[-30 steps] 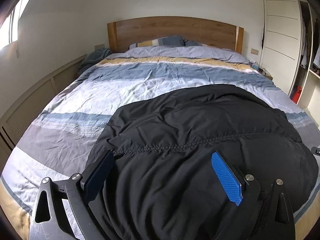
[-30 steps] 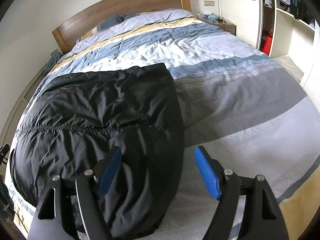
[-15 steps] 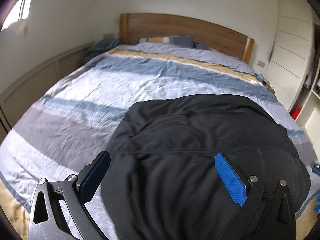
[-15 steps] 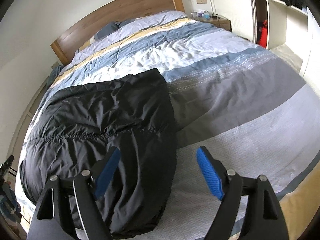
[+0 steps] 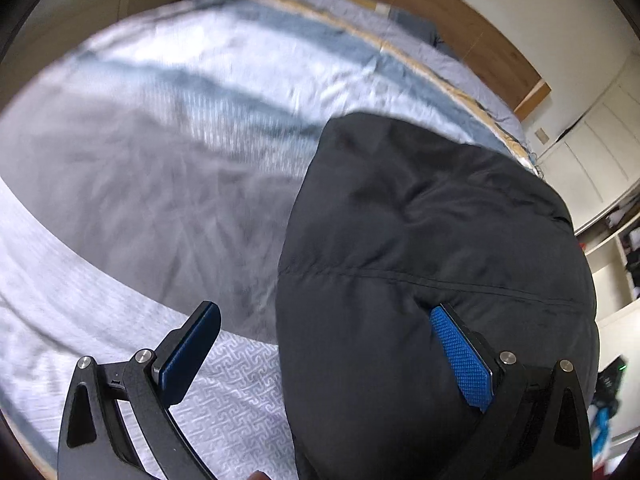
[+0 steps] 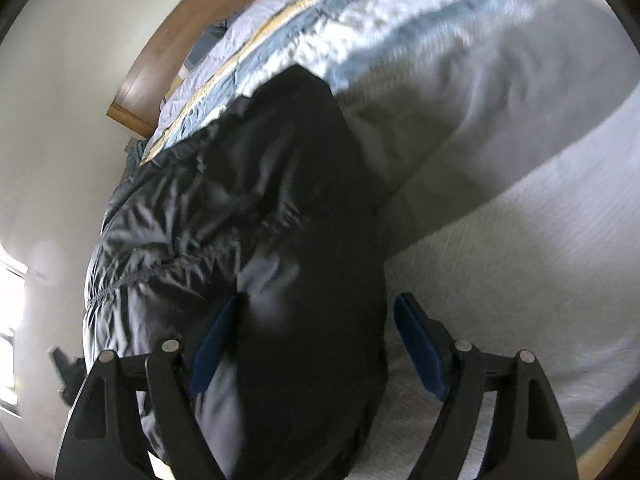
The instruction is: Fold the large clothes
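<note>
A black puffy jacket [image 5: 432, 240] lies folded on the striped bed cover [image 5: 140, 180]; it also shows in the right wrist view [image 6: 280, 220]. My left gripper [image 5: 328, 352] is open and straddles the jacket's left edge: its right pad [image 5: 460, 360] presses into the black fabric, its left pad [image 5: 188, 352] is over the cover. My right gripper [image 6: 316, 344] is open around the jacket's right edge, one pad [image 6: 212, 344] against the fabric, the other pad [image 6: 418, 344] over the bed cover [image 6: 500, 220]. Both views are tilted and blurred.
The wooden headboard [image 5: 460, 28] stands at the far end of the bed, with pillows before it. White wardrobe doors [image 5: 592, 152] and open shelves are at the right. A white wall [image 6: 60, 100] runs along the bed's left side.
Both grippers have dropped and moved in onto the jacket's side edges, each tilting inward. The jaws stay open. The jacket now sits between the fingers of each gripper.
</note>
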A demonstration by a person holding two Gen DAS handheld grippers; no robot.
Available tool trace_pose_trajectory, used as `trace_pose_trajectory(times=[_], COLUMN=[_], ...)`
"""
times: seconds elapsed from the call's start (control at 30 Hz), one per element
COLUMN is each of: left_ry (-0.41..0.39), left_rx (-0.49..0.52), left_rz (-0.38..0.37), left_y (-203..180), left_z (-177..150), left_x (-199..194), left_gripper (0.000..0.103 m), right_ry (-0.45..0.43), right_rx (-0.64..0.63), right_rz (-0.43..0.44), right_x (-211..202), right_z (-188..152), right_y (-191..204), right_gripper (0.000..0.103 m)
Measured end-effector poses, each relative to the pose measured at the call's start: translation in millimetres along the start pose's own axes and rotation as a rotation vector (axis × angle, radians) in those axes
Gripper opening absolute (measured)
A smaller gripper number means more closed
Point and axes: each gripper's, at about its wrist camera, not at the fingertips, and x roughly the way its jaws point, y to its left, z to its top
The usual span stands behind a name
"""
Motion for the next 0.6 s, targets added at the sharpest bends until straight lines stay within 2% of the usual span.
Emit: trace_pose_trajectory(times=[0.1, 0.2, 0.23, 0.33, 0.43, 0.53, 0.6], left_ry=[0.086, 0.175, 0.183, 0.224, 0.251, 0.242, 0.224], left_rx=[-0.094, -0.221, -0.237, -0.254, -0.215, -0.199, -0.196], left_rz=[-0.136, -0.327, -0.373, -0.493, -0.503, -0.459, -0.469], left_y=[15.5, 25.7, 25.3, 18.0, 2.0, -13.3, -24.0], left_z=[-7.3, -18.3, -21.0, -27.3, -34.4, -40.3, -43.1], left_x=[25.5, 47.8, 50.8, 57.7, 62.2, 60.1, 52.1], left_gripper=[0.102, 0.102, 0.102, 0.102, 0.102, 0.1, 0.073], right_ry=[0.046, 0.072, 0.092, 0.133, 0.131, 0.125, 0.113], right_rx=[0.077, 0.1, 0.097, 0.055, 0.035, 0.041, 0.036], right_rz=[0.097, 0.202, 0.25, 0.322, 0.325, 0.297, 0.263], right_x=[17.2, 28.9, 34.0, 48.8, 59.0, 62.4, 60.8], right_z=[-2.6, -5.8, -7.0, -11.2, -15.1, -16.1, -15.2], right_y=[-17.6, -19.0, -15.3, 0.6, 9.0, 13.6, 21.3], right_gripper=[0.092, 0.093, 0.093, 0.097, 0.103, 0.103, 0.101])
